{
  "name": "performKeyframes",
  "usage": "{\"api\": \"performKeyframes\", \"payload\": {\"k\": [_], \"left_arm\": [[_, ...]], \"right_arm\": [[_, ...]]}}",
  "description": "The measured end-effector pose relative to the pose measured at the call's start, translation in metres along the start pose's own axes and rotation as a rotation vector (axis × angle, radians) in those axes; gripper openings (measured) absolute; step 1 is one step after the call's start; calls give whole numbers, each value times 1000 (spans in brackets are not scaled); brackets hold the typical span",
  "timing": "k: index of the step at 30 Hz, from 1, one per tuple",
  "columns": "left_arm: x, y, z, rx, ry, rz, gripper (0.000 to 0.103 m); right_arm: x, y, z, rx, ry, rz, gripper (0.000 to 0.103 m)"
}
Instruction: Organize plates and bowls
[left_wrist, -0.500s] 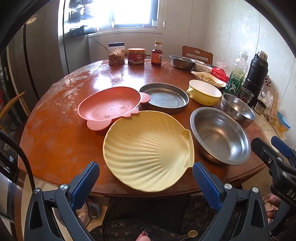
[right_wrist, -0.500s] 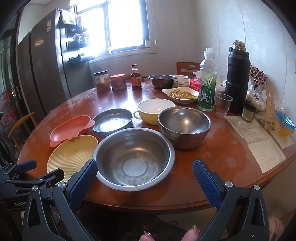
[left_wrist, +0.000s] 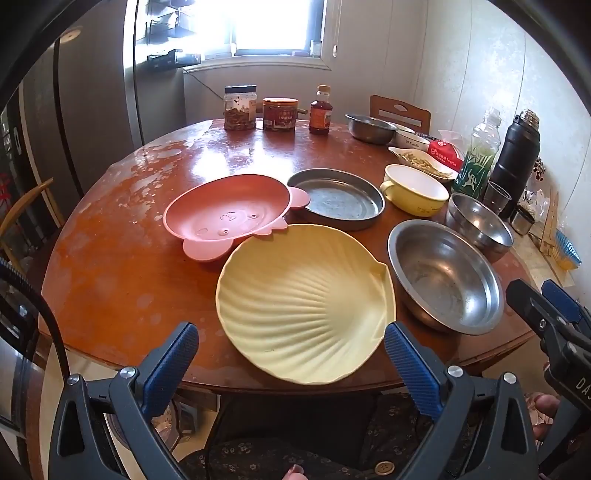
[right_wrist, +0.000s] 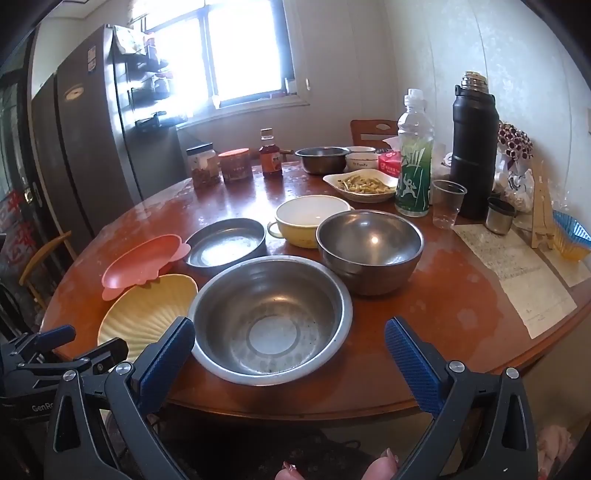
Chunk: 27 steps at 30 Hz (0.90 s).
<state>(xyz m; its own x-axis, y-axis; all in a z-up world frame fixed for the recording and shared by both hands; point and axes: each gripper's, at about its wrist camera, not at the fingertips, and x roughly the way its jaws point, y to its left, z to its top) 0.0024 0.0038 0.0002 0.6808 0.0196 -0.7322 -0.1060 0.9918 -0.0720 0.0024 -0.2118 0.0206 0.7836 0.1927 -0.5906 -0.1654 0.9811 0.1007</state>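
A yellow shell-shaped plate (left_wrist: 303, 302) lies at the near edge of the round wooden table (left_wrist: 110, 258), straight ahead of my open left gripper (left_wrist: 291, 350). Behind it lie a pink animal-shaped plate (left_wrist: 225, 218) and a flat metal pan (left_wrist: 336, 197). A wide steel bowl (right_wrist: 271, 315) sits just ahead of my open right gripper (right_wrist: 290, 347), with a deeper steel bowl (right_wrist: 369, 247) and a yellow handled bowl (right_wrist: 306, 219) behind it. Both grippers hover off the table's front edge with nothing between their fingers.
At the far side stand jars (left_wrist: 240, 107), a sauce bottle (left_wrist: 320, 110), another steel bowl (left_wrist: 369, 127) and a dish of food (right_wrist: 364, 184). On the right are a green bottle (right_wrist: 413, 162), a black flask (right_wrist: 474, 147), a plastic cup (right_wrist: 447, 203) and papers (right_wrist: 517, 266).
Both views sit almost as before; the dishes have not moved and both grippers remain wide open.
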Motion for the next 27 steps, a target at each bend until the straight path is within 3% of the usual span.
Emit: {"api": "performKeyframes", "payload": {"k": [27], "left_arm": [[-13, 0, -5, -5, -19, 14, 102]], "right_arm": [[-8, 7, -5, -44, 8, 4, 103]]}}
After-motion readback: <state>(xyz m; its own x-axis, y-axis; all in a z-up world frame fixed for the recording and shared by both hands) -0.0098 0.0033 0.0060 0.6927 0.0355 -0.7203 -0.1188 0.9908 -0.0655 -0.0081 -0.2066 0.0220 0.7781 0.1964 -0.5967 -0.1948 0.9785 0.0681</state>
